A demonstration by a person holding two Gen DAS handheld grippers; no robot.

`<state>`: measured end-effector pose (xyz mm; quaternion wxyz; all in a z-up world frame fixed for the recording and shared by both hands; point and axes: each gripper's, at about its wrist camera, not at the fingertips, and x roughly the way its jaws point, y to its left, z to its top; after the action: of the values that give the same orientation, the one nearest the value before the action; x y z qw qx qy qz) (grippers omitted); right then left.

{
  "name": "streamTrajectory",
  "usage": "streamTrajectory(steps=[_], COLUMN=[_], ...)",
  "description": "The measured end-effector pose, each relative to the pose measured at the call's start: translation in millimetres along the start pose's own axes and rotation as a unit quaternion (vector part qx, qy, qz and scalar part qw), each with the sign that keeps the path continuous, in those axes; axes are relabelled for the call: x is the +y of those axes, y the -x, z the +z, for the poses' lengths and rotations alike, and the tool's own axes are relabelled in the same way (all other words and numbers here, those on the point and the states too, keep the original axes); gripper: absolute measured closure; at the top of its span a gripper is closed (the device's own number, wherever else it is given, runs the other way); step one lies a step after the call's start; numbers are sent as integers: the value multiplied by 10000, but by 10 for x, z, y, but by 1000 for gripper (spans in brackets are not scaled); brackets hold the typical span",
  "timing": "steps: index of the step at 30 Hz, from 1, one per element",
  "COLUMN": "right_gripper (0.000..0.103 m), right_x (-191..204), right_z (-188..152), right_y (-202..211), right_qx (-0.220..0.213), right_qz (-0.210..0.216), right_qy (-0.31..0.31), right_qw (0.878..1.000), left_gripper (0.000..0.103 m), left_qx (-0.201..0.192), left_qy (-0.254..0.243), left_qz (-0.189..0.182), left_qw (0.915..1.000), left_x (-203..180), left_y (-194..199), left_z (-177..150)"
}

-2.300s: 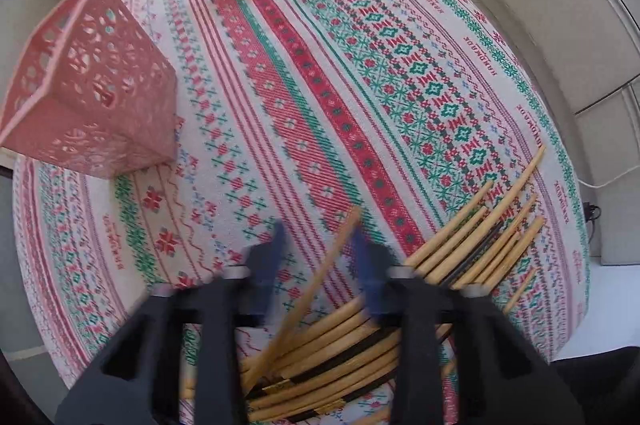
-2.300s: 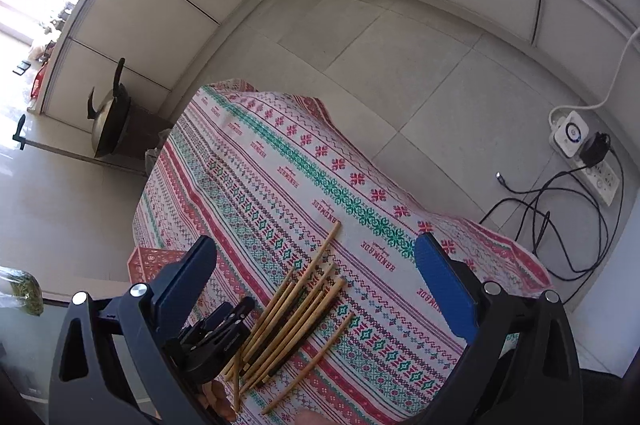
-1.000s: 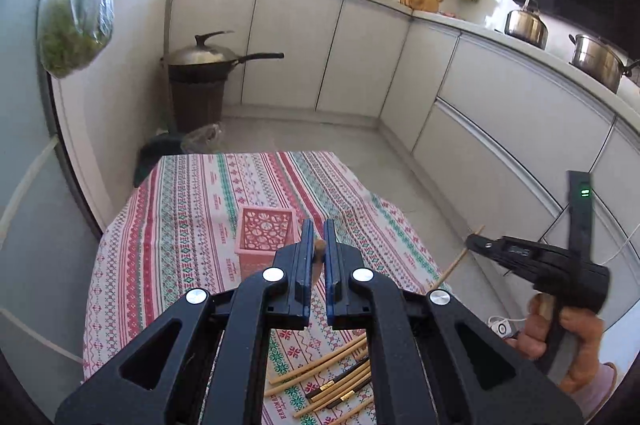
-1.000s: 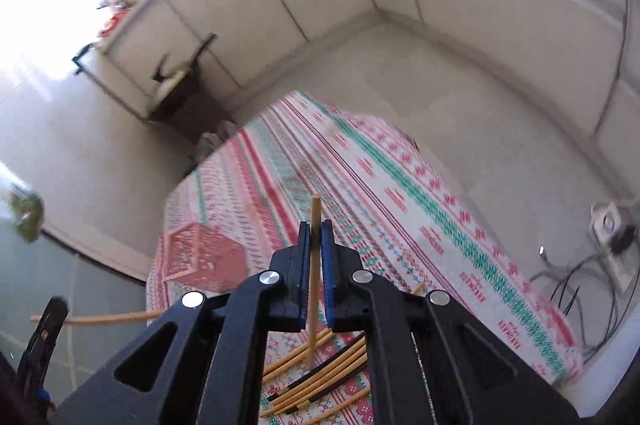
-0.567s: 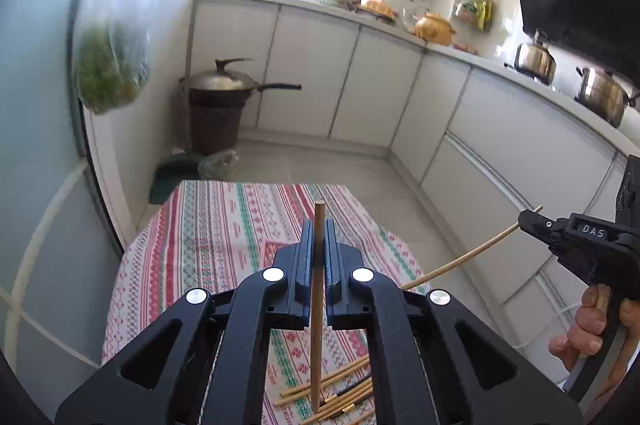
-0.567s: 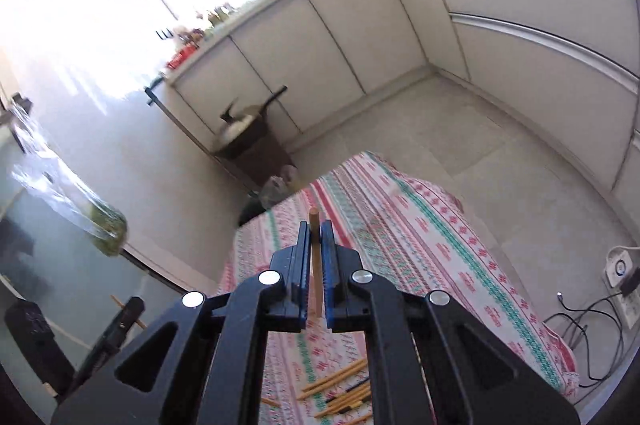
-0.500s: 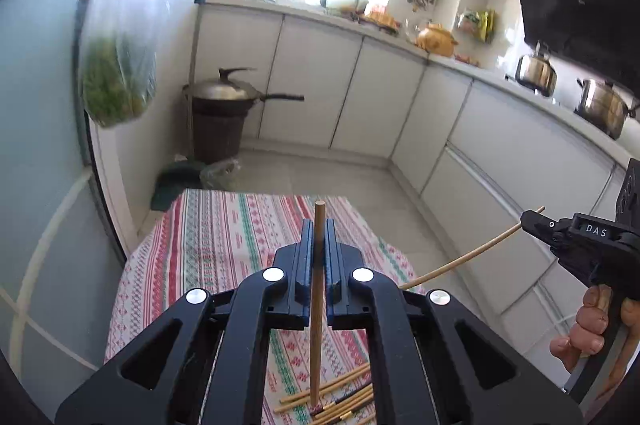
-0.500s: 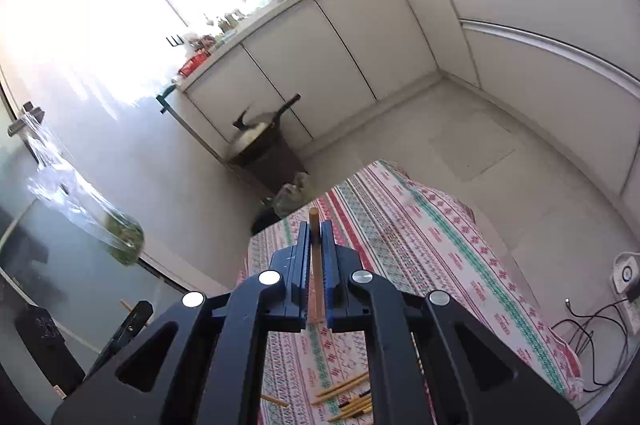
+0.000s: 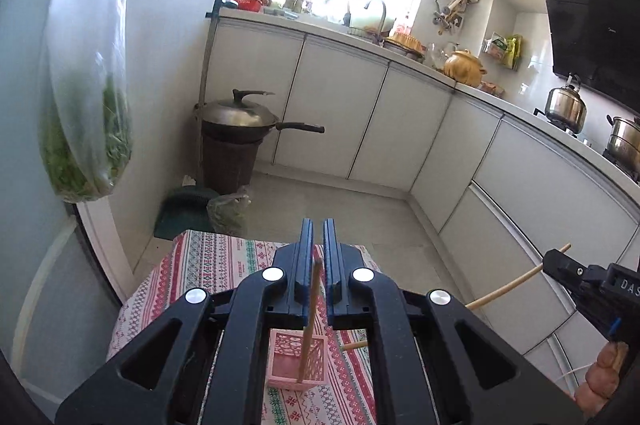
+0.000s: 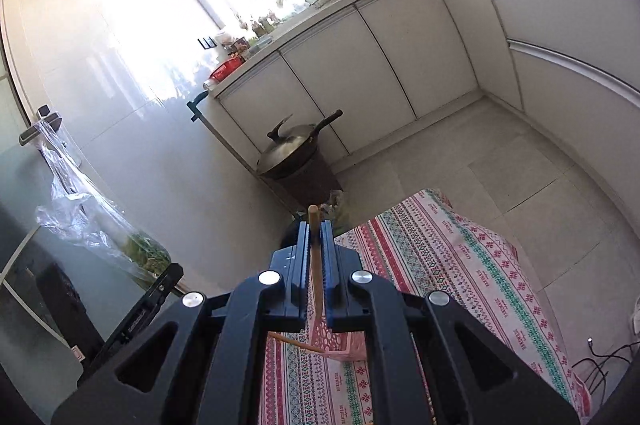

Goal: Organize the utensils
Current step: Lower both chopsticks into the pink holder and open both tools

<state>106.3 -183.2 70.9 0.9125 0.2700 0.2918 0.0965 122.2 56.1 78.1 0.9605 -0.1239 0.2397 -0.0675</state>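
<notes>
Both hand-held grippers had been lifted well clear of the table point(image 9: 208, 265), the left hand-held gripper point(image 9: 319, 261) with its jaws nearly closed on a chopstick point(image 9: 309, 321) hanging over the pink basket point(image 9: 280, 365); the drop seemed imminent. The right hand-held gripper point(image 10: 316, 265) was clamped on another chopstick point(image 10: 316, 265); only the left view showed the basket's open top and a loose chopstick point(image 9: 355, 345) beside it.

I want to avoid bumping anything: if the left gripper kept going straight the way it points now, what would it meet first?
Probably the patterned tablecloth near the table's far edge; depth is unclear. The left gripper, holding a chopstick, points over the pink basket, which sits lower, under its fingers.
</notes>
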Motion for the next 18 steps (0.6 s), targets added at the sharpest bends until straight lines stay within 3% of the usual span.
streamTrajectory(steps=[1, 2, 7, 12, 14, 18], right_gripper=[97, 97, 97, 97, 97, 97], right_x=[1, -7, -24, 58, 106, 137], right_z=[-8, -27, -48, -69, -97, -183], right_y=[-92, -164, -454, -563, -618, -789], right_qx=[90, 146, 297, 329, 374, 552], right_qz=[-39, -67, -215, -285, -325, -433], right_qy=[16, 22, 6, 105, 164, 217], right_qw=[10000, 9999, 9993, 9990, 9986, 9973], left_gripper=[95, 87, 85, 49, 41, 39], left_qx=[79, 165, 472, -41, -278, -354], left_qy=[60, 94, 243, 376, 471, 650], left_qz=[36, 22, -119, -149, -123, -72], left_qw=[9999, 9998, 9985, 9992, 9984, 9972], left_x=[33, 71, 244, 309, 352, 469], left_y=[-120, -224, -445, -50, 125, 267], left_z=[-32, -71, -157, 28, 83, 135])
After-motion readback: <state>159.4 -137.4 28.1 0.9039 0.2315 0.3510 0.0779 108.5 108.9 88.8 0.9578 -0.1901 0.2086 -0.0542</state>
